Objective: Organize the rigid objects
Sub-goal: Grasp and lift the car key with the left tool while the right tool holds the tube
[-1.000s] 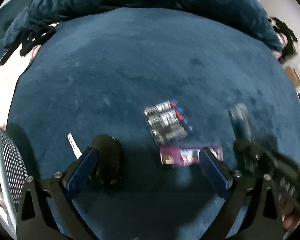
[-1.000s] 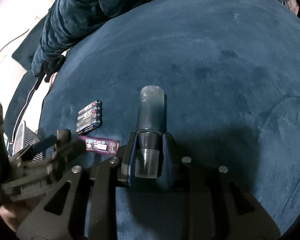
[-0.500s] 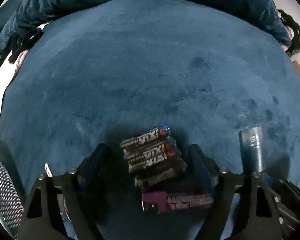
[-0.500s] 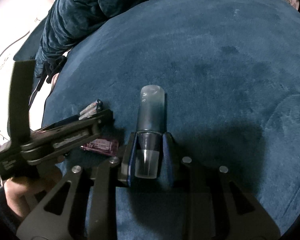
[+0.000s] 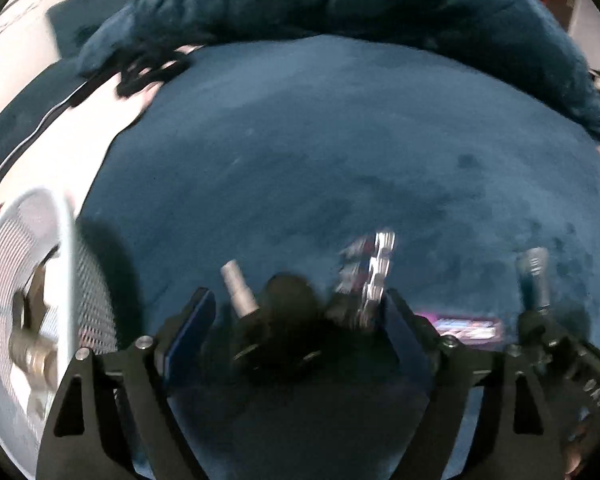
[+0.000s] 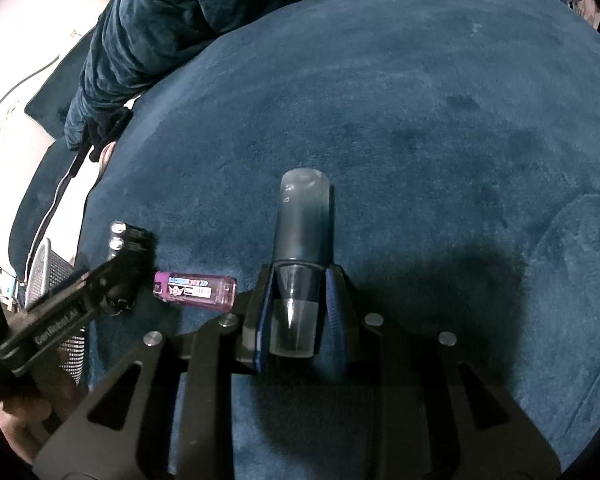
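The right tool (image 6: 298,304) is clamped on a translucent blue-grey bottle (image 6: 304,220), which points forward over the blue plush surface (image 6: 420,120). Just to its left lies a purple lighter (image 6: 196,290) flat on the plush. In the blurred left wrist view, the left tool (image 5: 296,316) has its blue pads set wide apart – the battery pack (image 5: 368,276) sits against the right pad, though whether it is gripped I cannot tell. A dark rounded object (image 5: 288,300) and a small silver cylinder (image 5: 238,288) lie between the pads. A white mesh basket (image 5: 40,280) stands at the left edge.
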Tool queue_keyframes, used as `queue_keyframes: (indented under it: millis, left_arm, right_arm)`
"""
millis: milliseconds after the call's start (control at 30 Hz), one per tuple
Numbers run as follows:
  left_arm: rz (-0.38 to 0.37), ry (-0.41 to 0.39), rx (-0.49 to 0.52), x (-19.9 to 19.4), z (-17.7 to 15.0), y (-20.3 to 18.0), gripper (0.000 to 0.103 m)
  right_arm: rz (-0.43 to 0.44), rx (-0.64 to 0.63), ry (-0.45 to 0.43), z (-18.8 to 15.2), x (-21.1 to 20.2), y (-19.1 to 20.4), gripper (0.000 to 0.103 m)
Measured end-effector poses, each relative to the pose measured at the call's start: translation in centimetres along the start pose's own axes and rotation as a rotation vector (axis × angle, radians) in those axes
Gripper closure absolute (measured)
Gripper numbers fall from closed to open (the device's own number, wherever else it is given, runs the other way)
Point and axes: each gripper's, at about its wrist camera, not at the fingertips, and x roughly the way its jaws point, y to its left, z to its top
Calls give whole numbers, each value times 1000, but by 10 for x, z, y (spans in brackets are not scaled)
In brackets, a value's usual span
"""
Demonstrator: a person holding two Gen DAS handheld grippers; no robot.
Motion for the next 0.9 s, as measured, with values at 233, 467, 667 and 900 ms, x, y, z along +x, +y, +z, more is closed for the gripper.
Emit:
queue_keyframes:
  millis: [233,467,667,900]
  left_arm:
    - [3,87,-21,25,-6,10,18]
    - [-64,76,-64,35,-11,22,42]
    - [-99,39,-21,20,-7,16,76]
    - [-123,55,-62,18,-3,21,55]
  right_arm:
    - [-2,-2,0,-1,1,-1,76]
    - [-1,-3,0,0,1,0,76]
    - [-1,-2,-1,0,1,-1,76]
    - [-1,-2,0,0,1,-1,76]
